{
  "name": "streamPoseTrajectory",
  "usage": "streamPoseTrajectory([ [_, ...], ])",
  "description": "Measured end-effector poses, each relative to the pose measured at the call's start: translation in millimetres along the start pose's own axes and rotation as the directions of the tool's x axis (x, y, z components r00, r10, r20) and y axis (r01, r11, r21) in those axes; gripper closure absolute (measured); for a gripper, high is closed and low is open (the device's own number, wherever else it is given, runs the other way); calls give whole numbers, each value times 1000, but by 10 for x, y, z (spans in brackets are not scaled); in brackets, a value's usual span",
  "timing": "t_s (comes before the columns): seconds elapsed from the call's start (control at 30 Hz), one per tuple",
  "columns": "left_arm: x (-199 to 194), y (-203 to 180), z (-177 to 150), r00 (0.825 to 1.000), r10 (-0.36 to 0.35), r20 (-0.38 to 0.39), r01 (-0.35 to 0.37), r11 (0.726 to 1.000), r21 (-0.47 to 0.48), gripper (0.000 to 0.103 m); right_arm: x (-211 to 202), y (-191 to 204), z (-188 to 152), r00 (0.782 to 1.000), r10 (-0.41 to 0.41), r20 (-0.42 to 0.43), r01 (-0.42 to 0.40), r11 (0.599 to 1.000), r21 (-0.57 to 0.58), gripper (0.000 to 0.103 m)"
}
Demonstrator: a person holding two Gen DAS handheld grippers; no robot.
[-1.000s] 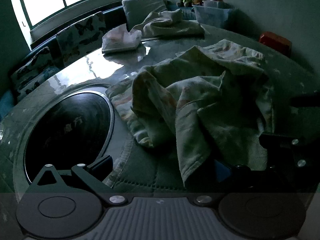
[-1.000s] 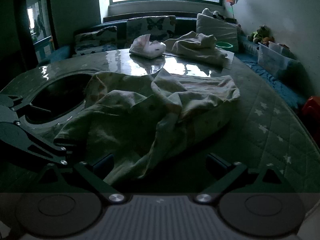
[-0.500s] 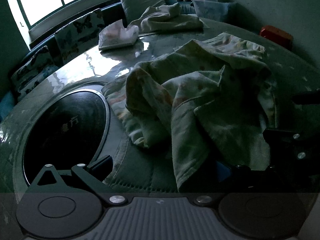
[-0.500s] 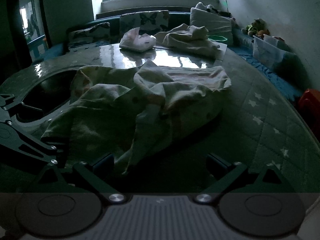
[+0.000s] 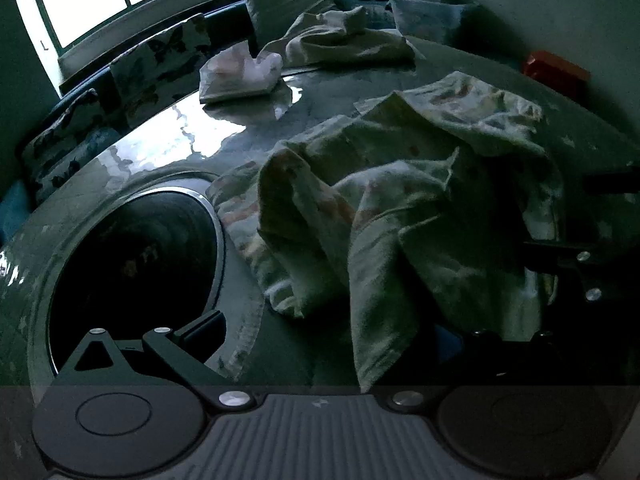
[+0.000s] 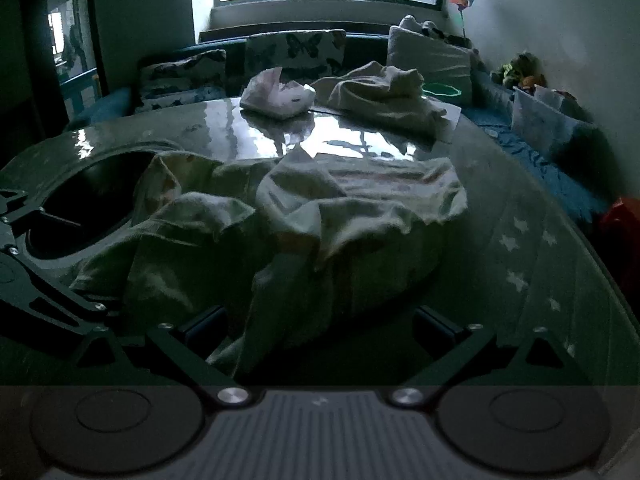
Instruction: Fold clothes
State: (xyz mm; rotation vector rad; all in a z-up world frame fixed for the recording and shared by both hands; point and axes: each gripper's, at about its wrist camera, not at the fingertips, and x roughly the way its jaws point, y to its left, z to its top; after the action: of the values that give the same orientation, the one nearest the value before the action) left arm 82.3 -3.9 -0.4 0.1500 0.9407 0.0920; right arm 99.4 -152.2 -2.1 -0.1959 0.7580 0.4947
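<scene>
A crumpled pale patterned garment [image 5: 400, 200] lies in a heap on the round table, also in the right wrist view [image 6: 304, 216]. My left gripper [image 5: 332, 340] is open; its left finger [image 5: 200, 330] shows near the table's black inset, and a hanging flap of the garment [image 5: 380, 320] covers the right finger. My right gripper [image 6: 320, 328] is open, its fingers [image 6: 204, 326] either side of the garment's near edge. The right gripper's frame [image 5: 576, 264] shows at the right of the left wrist view.
A black round inset [image 5: 132, 272] sits in the table [image 6: 520, 248] left of the garment. At the far side lie a white tissue pack [image 6: 276, 94] and another pale cloth heap [image 6: 384, 96]. Cushions [image 6: 296, 50] line the bench under the window. A red object [image 5: 556, 68] is at right.
Both grippers have moved in lower and closer to the garment, which now looms larger. The garment's folds have shifted slightly. Both stay open.
</scene>
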Motion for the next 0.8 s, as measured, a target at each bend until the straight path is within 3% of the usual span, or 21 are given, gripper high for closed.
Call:
streamPoseTrajectory([
  [0.5,-136,327,162,996,-82,46,86,991,-101,0,190,-70,296,999,38,35,-37,999,-8,5],
  [0.67,-242,400,144,983,-173,60,178,980,-90,0,262,-108,329,999,49,18,-49,999,2,10],
  [0.8,-278,517,165,984,-165,72,173,978,-119,0,197,-102,364,997,59,44,-59,998,-2,12],
])
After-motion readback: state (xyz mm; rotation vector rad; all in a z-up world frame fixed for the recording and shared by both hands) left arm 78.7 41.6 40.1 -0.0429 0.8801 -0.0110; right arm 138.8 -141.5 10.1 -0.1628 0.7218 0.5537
